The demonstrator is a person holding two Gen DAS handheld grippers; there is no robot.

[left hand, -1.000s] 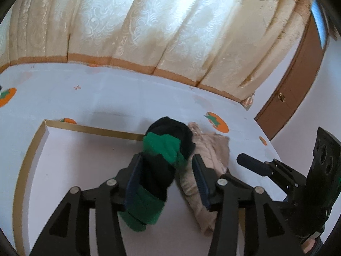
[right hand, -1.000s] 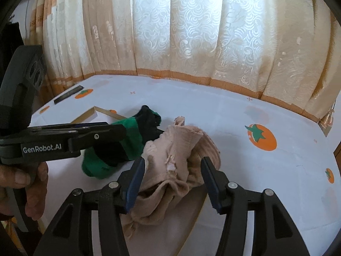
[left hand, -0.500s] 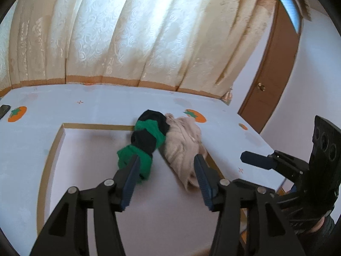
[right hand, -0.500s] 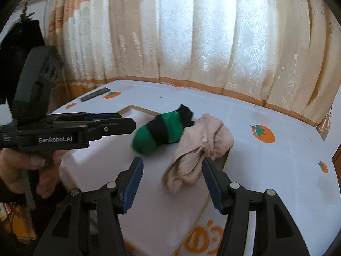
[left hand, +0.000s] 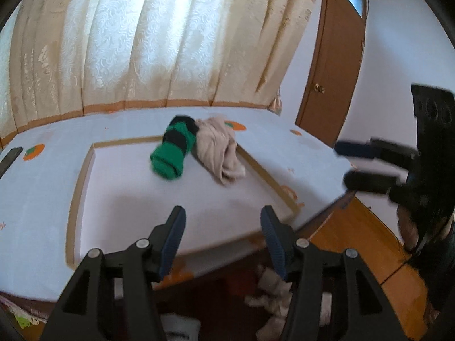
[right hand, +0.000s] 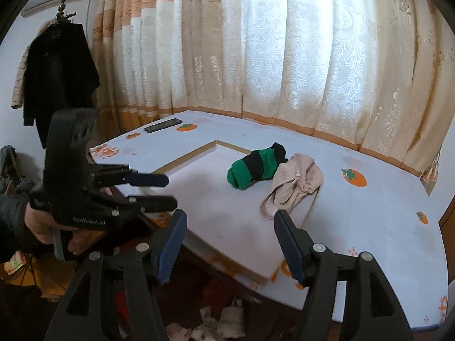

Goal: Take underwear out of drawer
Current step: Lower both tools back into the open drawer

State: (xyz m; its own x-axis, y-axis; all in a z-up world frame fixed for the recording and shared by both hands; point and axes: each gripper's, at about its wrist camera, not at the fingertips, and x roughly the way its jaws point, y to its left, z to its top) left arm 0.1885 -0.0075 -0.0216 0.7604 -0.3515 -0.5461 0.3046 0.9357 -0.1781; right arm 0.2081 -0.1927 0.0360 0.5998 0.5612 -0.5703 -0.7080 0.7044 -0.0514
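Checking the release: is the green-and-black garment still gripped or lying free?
Free: the green-and-black garment lies bunched on the bed, beyond both open grippers.

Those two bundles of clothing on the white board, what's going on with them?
A person holds a two-finger tool in each hand. Both garments, the green-and-black striped roll and the beige underwear, lie side by side on the white board with nothing gripping them. The left tool and right tool have just been opening and are empty, pulled back off the pieces. More crumpled cloth shows below the board's edge.
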